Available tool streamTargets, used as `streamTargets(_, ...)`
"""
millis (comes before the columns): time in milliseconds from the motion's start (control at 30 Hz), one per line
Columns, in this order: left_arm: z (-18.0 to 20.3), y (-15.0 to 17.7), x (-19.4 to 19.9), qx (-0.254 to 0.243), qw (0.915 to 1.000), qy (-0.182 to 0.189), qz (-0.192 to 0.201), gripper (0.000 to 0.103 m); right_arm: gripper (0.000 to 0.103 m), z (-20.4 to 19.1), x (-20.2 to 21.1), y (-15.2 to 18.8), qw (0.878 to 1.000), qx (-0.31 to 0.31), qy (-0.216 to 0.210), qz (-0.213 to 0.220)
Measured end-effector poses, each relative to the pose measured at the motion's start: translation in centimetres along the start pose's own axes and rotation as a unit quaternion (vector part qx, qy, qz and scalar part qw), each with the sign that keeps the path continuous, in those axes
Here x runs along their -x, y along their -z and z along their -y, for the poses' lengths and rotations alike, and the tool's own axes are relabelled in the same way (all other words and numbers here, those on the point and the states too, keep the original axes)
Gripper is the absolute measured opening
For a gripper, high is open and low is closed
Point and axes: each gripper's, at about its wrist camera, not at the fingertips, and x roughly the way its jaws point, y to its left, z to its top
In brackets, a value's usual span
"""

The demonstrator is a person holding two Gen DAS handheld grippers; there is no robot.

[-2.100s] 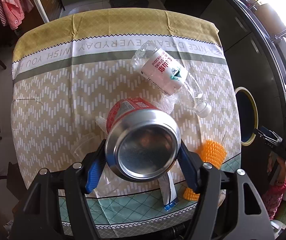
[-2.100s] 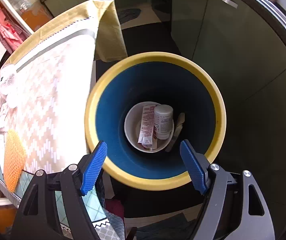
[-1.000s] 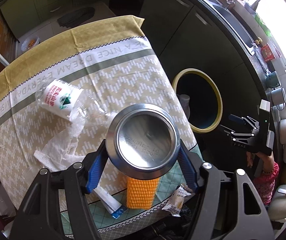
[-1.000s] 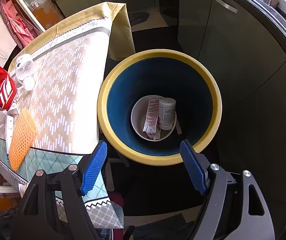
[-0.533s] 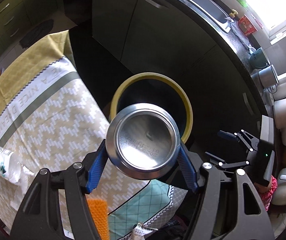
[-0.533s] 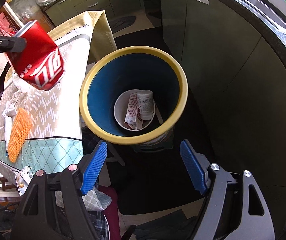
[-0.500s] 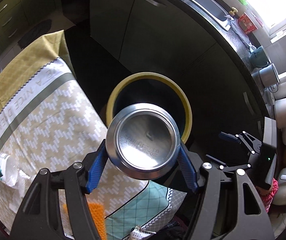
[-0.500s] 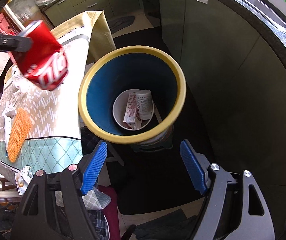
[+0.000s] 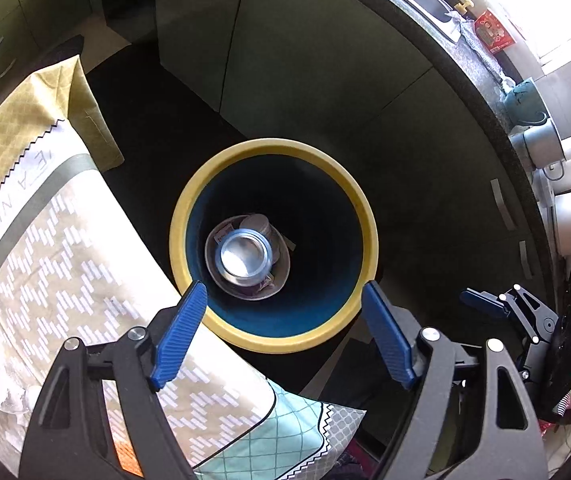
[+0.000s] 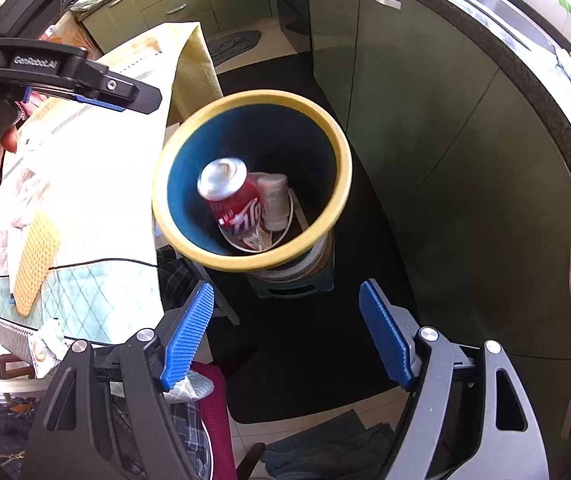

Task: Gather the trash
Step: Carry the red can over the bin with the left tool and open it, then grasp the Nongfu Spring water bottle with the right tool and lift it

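From the left wrist camera, the left gripper (image 9: 283,334) hung right over the round bin (image 9: 359,204), and its jaws were opening with nothing between them. The red can (image 9: 243,258) sat deep inside the bin, shiny end up, on top of a white bowl (image 9: 279,276). The bin's yellow rim stood just beside the desk (image 9: 65,264) edge. Dark floor lay open between the bin and the green cupboards (image 9: 305,68).

From the right wrist camera, the right gripper (image 10: 285,336) was wide open and empty, held back from the bin (image 10: 321,228) over bare dark floor. The can (image 10: 231,194) was inside the bin, tilted, next to a white bottle (image 10: 275,200). The left gripper (image 10: 97,88) showed above the desk (image 10: 97,208) corner, clear of the bin's rim.
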Motion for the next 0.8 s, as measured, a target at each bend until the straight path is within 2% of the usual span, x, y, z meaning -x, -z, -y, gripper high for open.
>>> streamTargets(200,-4.1,4.2,8.9,0.017,0.9985,0.013,0.05,0.076,0.075,-5.1,0.2,-1.8,0.998,0.056,-0.023,0.003)
streamTargets(367,-11.4,11.4,18.0,0.086,0.99,-0.008,0.111,0.081,0.075,-13.9,-1.7,-5.7,0.987,0.149,-0.067,-0.003)
streamTargets(467,-16.4,16.7,21.9,0.133,0.9809,-0.025,0.139,0.082,0.075,-20.2,-3.2,-8.4,0.974,0.203,-0.1,0.0)
streamTargets(567,-21.1,21.7,24.1,0.179,0.9709,-0.044,0.152,0.082,0.075,-26.7,-4.4,-10.9,0.956,0.263,-0.132,0.004)
streamTargets(633,-23.6,24.7,24.8,0.205,0.9649,-0.052,0.156,0.082,0.082,-30.8,-5.2,-12.6,0.943,0.301,-0.145,0.008)
streamTargets(700,-25.6,27.1,25.0,0.223,0.9617,-0.046,0.153,0.082,0.087,-34.6,-6.4,-14.4,0.931,0.335,-0.148,-0.002)
streamTargets(800,-26.9,29.7,25.0,0.234,0.9587,-0.05,0.154,0.082,0.088,-39.0,-9.1,-16.7,0.92,0.363,-0.143,-0.048)
